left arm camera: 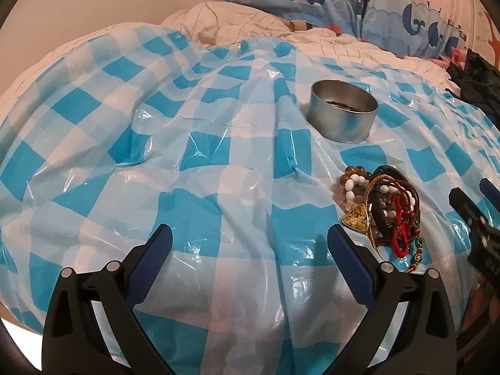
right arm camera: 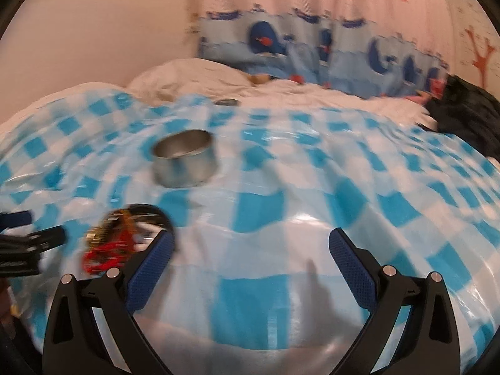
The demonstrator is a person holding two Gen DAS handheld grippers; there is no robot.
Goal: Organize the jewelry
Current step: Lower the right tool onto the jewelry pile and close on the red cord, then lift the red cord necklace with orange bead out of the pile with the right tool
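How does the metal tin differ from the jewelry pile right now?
The metal tin is one smooth, silver, round container standing upright; the jewelry pile is a loose tangle of beaded, corded and red pieces. The tin sits farther away, the pile nearer the fingers. Both rest on the blue checked sheet, ungrasped.
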